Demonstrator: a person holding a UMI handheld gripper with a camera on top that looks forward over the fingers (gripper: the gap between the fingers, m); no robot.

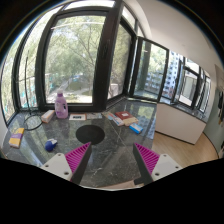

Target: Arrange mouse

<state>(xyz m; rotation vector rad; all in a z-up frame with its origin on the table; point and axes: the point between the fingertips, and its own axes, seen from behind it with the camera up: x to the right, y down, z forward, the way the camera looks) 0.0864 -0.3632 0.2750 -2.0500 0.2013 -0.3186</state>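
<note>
Gripper view. Two magenta pads (79, 155) are seen nearest the lens, one on each finger of the gripper (112, 158); the fingers are spread wide with nothing between them, so the tool is released and empty. It is held above the near edge of a glass-topped table (105, 150), well back from the objects.

Beyond the fingers, a dark round mouse pad (89, 132) is noted near the table's middle. A small dark shape (79, 117) lies just behind it; this may be the mouse, but it cannot be confirmed. Also recorded: a pink bottle (61, 104) near the window (75, 50), a box (47, 116) beside it, a red-and-white object (123, 117), and a blue object (135, 128) to its right.

Progress is judged as not begun: nothing is gripped, and approach, grasp and placement are all left.
</note>
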